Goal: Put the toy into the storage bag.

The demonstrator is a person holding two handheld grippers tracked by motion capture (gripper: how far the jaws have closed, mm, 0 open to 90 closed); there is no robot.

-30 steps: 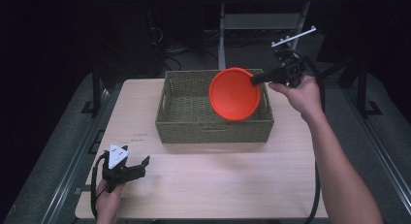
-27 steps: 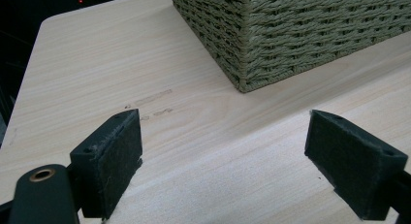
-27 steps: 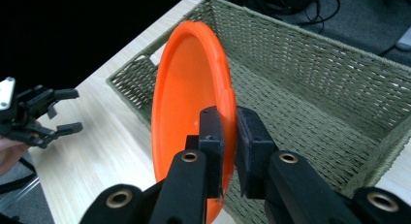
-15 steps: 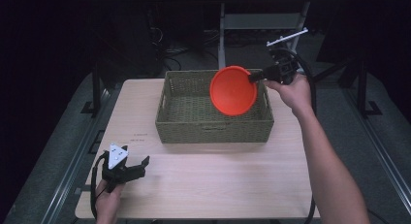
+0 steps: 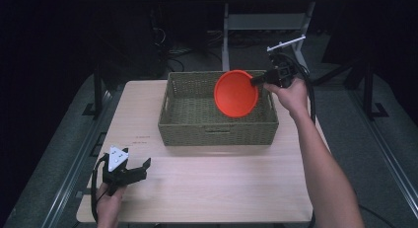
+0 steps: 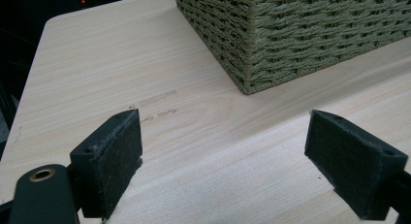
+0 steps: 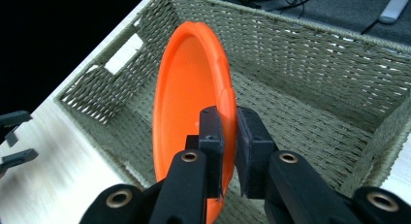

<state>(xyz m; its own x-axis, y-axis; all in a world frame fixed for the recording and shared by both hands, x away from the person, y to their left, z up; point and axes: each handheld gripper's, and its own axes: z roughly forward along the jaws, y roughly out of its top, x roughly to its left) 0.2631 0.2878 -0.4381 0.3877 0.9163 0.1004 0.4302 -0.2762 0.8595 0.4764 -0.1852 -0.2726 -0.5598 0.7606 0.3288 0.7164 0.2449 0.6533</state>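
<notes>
An orange plate hangs on edge above the right half of a woven green basket. My right gripper is shut on the plate's rim; in the right gripper view the two jaws pinch the plate at the right gripper, over the basket interior. My left gripper rests on the table near the front left corner, jaws wide open and empty. In the left gripper view the left gripper faces the basket corner across bare wood.
The light wooden table has free room in front of the basket and to its left. A dark floor with cables and a metal stand lies behind the table. The person's right forearm crosses the table's right side.
The right gripper has carried the orange plate slightly up and back over the basket. The left gripper has stayed still.
</notes>
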